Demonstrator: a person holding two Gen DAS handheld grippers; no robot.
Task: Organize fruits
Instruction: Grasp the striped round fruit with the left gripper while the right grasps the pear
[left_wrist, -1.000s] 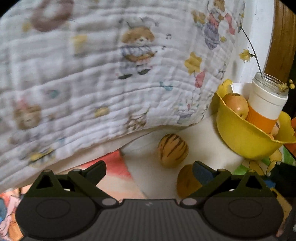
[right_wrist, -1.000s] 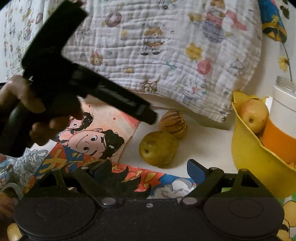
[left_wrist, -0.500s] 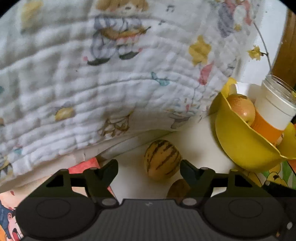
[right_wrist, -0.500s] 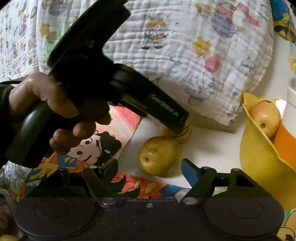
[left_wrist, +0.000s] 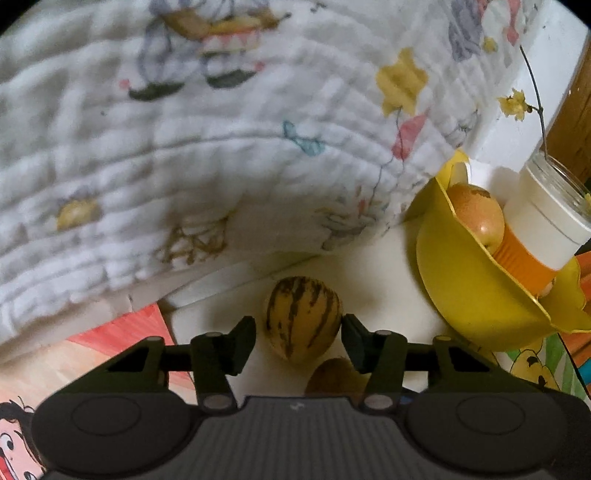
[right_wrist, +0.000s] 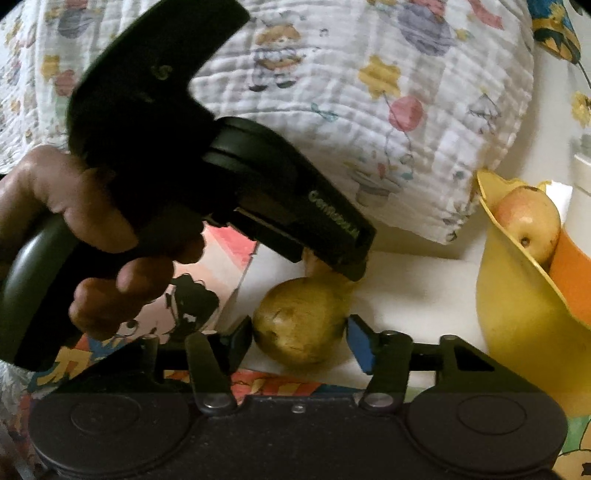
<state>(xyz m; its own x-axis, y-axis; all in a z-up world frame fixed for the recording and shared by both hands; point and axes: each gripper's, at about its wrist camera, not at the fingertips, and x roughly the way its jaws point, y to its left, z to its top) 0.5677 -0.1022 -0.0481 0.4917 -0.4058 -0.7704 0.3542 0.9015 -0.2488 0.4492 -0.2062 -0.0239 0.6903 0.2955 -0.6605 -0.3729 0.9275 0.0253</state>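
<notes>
- White tabletop (left_wrist: 380, 273) with a printed quilted blanket (left_wrist: 184, 147) bunched behind and comic-print paper (right_wrist: 229, 258) at left.
- Left gripper (left_wrist: 298, 332): jaws narrowed around the striped melon-like fruit (left_wrist: 303, 317); right pad touches it, small gap at left pad.
- Right gripper (right_wrist: 299, 338): jaws close on both sides of the brownish pear (right_wrist: 301, 325); firm contact can't be confirmed.
- Both fruits sit on the tabletop, touching each other.
- Yellow bowl (left_wrist: 472, 291) at right holds an apple (left_wrist: 480, 216) and an orange-banded white jar (left_wrist: 543, 225).
</notes>
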